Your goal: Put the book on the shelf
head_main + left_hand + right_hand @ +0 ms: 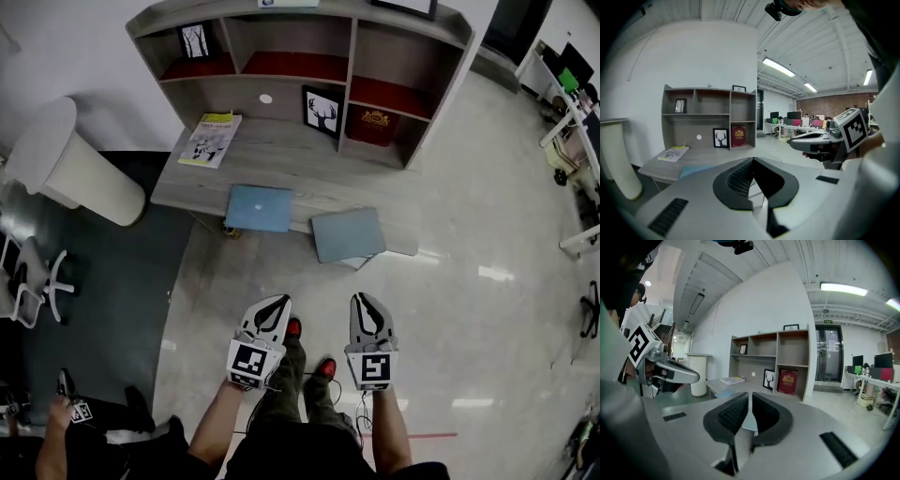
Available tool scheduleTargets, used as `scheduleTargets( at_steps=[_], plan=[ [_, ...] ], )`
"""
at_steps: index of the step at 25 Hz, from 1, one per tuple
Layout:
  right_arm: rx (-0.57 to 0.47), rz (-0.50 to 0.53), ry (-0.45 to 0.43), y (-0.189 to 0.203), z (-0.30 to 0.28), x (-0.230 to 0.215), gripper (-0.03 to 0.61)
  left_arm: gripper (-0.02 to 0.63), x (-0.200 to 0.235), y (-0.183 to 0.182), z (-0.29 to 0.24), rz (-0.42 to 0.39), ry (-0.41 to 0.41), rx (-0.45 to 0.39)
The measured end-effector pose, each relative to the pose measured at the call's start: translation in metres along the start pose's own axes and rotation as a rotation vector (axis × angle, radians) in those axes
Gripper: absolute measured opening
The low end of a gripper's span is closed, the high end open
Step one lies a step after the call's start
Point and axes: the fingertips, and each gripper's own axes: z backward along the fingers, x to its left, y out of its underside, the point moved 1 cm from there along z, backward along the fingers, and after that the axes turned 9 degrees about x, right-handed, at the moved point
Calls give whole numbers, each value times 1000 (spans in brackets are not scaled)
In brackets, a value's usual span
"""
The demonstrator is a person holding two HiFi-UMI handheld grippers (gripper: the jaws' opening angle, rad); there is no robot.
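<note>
A light blue book (259,208) and a grey-blue book (348,234) lie flat at the front edge of the grey desk (281,155). A white and yellow booklet (210,139) lies at the desk's left. The shelf unit (354,56) rises behind; a red book (374,125) stands in its lower right cubby. My left gripper (277,301) and right gripper (362,298) hang side by side over the floor, well short of the desk. Both are shut and hold nothing. The left gripper view shows its tips (753,161) meeting; the right gripper view shows its pads (750,394) nearly together.
A framed deer picture (322,111) leans beside the red book. A white cylindrical bin (70,164) stands left of the desk. An office chair (37,277) and a crouching person (75,441) are at the lower left. Office desks (572,122) line the right.
</note>
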Motion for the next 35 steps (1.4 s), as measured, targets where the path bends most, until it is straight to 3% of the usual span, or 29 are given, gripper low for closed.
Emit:
scheduleTargets(
  at_steps=[6, 17, 24, 26, 30, 35],
  plan=[
    [81, -17, 16, 38, -56, -11, 29, 3, 28, 18, -49, 9, 44, 47],
    [186, -5, -18, 102, -125, -18, 29, 3, 42, 62, -114, 26, 95, 138],
    [230, 176, -3, 129, -149, -34, 44, 3, 47, 81, -126, 75, 105, 158],
    [251, 231, -7, 136, -154, -39, 175, 3, 49, 84, -127, 83, 100, 166],
    [285, 409, 27, 139, -166, -42, 256, 3, 51, 91, -130, 118, 106, 175],
    [298, 599, 13, 158, -185, -36, 299, 3, 54, 103, -132, 146, 101, 197]
  ],
)
